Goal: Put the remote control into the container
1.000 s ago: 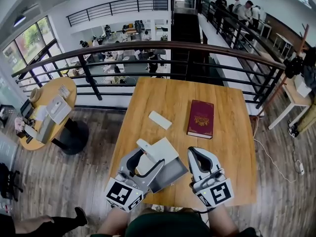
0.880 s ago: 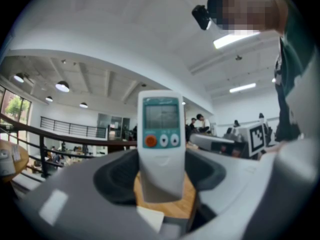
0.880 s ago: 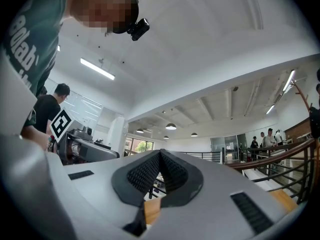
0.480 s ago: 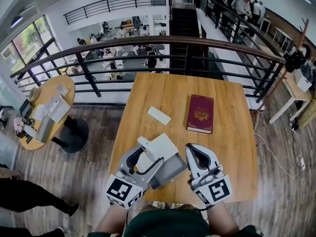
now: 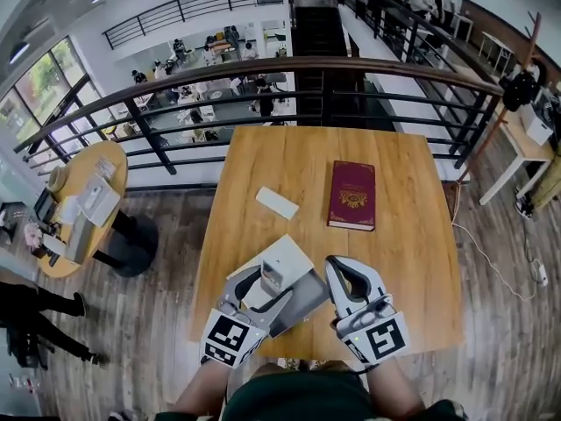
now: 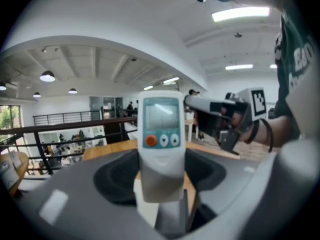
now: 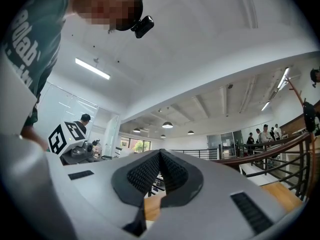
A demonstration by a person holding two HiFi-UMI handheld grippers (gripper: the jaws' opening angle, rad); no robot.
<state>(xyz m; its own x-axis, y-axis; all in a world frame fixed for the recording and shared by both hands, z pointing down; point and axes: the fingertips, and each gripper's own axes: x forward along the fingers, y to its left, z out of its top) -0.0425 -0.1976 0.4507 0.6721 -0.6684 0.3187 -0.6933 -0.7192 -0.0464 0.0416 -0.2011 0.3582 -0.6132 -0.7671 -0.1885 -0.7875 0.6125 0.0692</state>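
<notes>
My left gripper (image 5: 266, 281) is shut on a white remote control (image 5: 272, 276) with a small screen and an orange button. In the left gripper view the remote control (image 6: 161, 129) stands upright between the jaws of the left gripper (image 6: 160, 184). It hangs over the container (image 5: 305, 298), a grey box with a white lid (image 5: 289, 254) at the table's near edge. My right gripper (image 5: 345, 274) rests just right of the container; in its own view the right gripper (image 7: 160, 165) has its tips together with nothing between them.
A dark red book (image 5: 352, 196) lies on the wooden table (image 5: 403, 261), with a flat white bar-shaped object (image 5: 277, 203) to its left. A black railing (image 5: 324, 86) runs behind the table's far edge. A round table (image 5: 83, 204) with clutter stands at the left.
The left gripper has drawn back and turned the remote control from pointing ahead over the lid's left edge to standing up above the container. The right gripper has barely moved.
</notes>
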